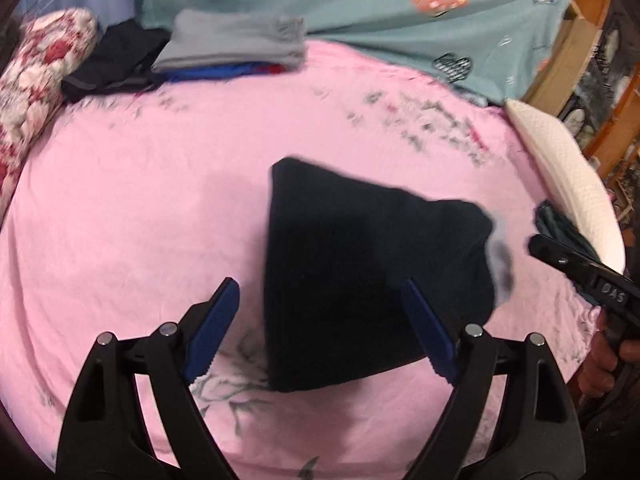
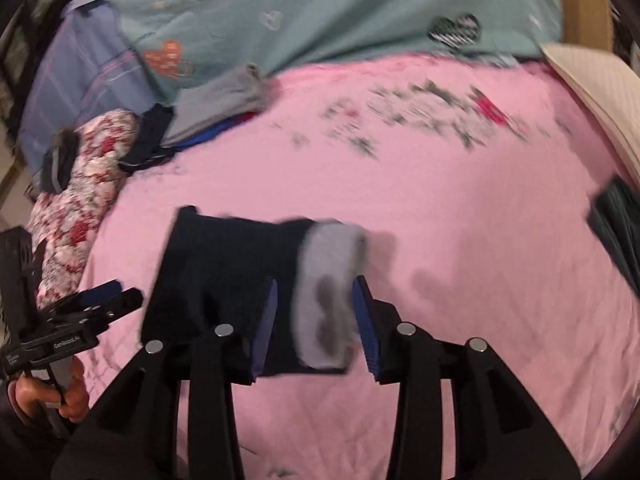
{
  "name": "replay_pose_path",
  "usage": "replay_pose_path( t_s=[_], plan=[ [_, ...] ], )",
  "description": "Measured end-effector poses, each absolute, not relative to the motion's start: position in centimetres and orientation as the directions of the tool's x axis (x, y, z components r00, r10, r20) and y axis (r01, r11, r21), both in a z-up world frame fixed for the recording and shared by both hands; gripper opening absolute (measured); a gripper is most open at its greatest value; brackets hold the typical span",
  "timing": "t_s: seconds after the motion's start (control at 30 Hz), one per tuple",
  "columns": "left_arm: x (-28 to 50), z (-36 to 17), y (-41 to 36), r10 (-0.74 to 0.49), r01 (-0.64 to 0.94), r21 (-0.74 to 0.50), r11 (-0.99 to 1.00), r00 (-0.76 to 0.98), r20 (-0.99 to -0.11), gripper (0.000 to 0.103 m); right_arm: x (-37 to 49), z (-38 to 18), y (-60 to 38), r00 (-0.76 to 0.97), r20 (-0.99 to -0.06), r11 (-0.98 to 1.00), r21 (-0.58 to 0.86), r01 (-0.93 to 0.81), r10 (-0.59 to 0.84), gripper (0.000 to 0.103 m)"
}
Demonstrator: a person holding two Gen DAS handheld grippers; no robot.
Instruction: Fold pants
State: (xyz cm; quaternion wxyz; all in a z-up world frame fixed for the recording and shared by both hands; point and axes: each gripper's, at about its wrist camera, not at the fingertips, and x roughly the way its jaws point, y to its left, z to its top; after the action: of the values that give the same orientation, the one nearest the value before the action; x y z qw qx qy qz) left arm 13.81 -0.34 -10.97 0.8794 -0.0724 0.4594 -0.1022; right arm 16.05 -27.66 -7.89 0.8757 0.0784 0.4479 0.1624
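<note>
Two black grippers with blue pads show. The left gripper (image 1: 320, 316) gapes wide, released, its pads either side of the dark navy folded pants (image 1: 360, 272). The right gripper (image 2: 316, 320) stands parted around the pants' pale grey lined waistband (image 2: 330, 292), not visibly pinching it. The single compact bundle lies on the pink floral bed sheet (image 1: 140, 200). One gripper body reads "GenRobot.AI".

Home bedroom, pink floral bedsheet (image 1: 120, 208), heart-print teal quilt (image 1: 380, 12), white pillow (image 1: 560, 168), stacked folded clothes (image 1: 236, 44)
</note>
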Motion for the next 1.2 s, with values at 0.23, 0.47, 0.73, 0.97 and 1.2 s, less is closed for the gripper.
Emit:
replay_pose_path(
  t_s=[0.23, 0.47, 0.73, 0.97, 1.2],
  plan=[
    [16.0, -15.4, -3.9, -0.282, 0.228, -0.202, 0.953, 0.413, -0.866, 0.085, 20.7, -11.6, -24.8, 0.470, -0.810, 0.934, 0.266, -0.240, 0.351, 0.039],
    [16.2, -17.2, -4.4, -0.264, 0.252, -0.172, 0.952, 0.398, -0.879, 0.086, 22.2, -15.1, -25.9, 0.391, -0.852, 0.933, 0.276, -0.230, 0.348, 0.039],
    [16.3, -16.4, -3.9, -0.258, 0.247, -0.168, 0.954, 0.398, -0.880, 0.086, 22.3, -10.1, -24.1, 0.405, -0.856, 0.937, 0.224, -0.268, 0.321, 0.040],
    [14.0, -14.2, 1.8, -0.271, 0.134, -0.236, 0.963, 0.444, -0.854, 0.086, 22.9, -6.3, -18.0, 0.411, -0.785, 0.853, 0.270, -0.446, 0.464, 0.040],
    [11.3, -14.3, 7.7, -0.226, -0.009, -0.261, 0.965, 0.467, -0.855, 0.086, 25.6, -11.1, -9.6, 0.265, -0.847, 0.800, 0.266, -0.537, 0.460, 0.015]
  ],
)
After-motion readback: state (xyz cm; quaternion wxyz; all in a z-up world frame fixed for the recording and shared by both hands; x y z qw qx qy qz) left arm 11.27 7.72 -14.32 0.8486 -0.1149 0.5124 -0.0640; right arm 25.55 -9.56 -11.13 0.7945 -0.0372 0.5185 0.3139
